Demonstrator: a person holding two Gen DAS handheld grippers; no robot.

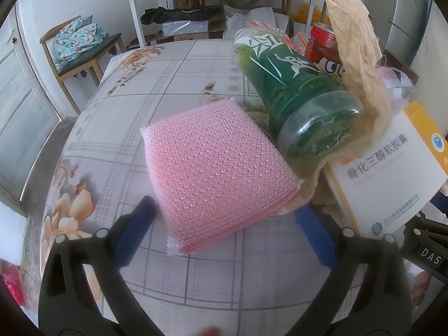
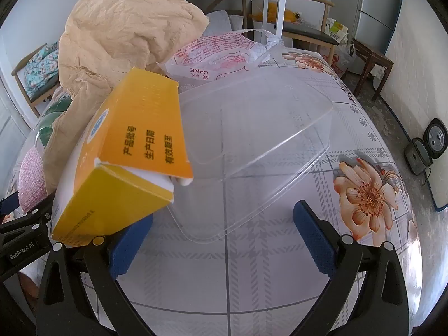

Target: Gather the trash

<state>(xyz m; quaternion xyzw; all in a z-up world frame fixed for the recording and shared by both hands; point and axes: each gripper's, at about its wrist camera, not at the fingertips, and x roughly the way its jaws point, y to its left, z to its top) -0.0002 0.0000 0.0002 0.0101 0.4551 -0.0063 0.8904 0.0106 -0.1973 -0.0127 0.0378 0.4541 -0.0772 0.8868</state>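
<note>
The trash is all uncollected on the counter (image 1: 173, 288), and I see no bin or bag for it in either view. My left hand-held gripper (image 1: 224, 226) stands spread and empty, with the near corner of the pink bubble-wrap pouch (image 1: 212, 168) lying between its fingers, untouched. My right hand-held gripper (image 2: 222, 229) is likewise spread and empty; the clear plastic lid (image 2: 257, 151) lies just ahead of it, and the yellow medicine box (image 2: 126, 162) overhangs its left finger.

I judge the task barely begun: every piece is left to gather.

Only the left view shows the green bottle (image 1: 294, 89) and red can (image 1: 322, 42) beyond the pouch. Only the right view shows the lid and the cake wrapper (image 2: 221, 56). The crumpled brown paper (image 2: 117, 28) shows in both.
</note>
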